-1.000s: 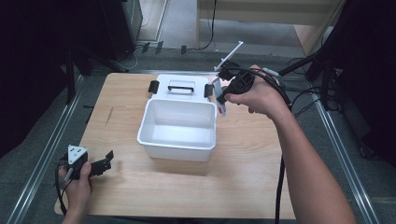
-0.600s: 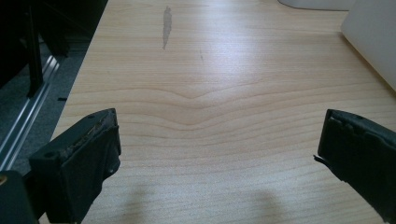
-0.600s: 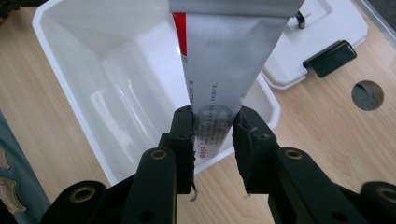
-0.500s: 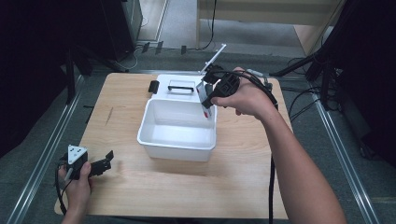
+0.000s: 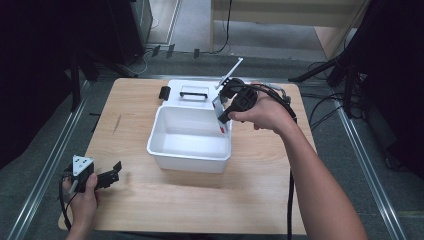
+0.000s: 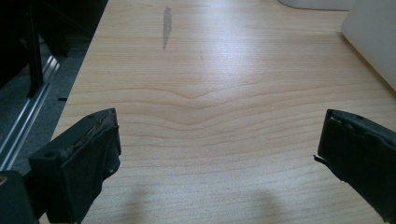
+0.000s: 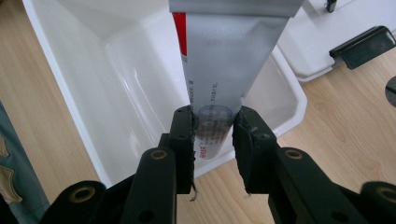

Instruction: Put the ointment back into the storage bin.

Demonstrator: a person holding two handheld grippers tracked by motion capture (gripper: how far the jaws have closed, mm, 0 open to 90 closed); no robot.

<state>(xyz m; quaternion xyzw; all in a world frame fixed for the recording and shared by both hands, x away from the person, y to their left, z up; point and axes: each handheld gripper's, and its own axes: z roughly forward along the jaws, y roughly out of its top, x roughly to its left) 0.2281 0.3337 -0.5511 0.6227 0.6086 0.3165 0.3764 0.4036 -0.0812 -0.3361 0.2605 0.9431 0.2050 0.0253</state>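
Right gripper [image 7: 212,128] is clamped on the silver tube [image 7: 224,74], which hangs over the white bin's [image 5: 165,150] right rim, long axis pointing into it, probably for a drop. Left gripper [image 6: 219,154], jaws apart, idles on the counter [image 6: 210,70], well away.

A lab-like recording room: wooden table [image 5: 150,210] between metal rails [image 5: 45,175], floor cables [image 5: 325,107], dark stands [image 5: 350,75].
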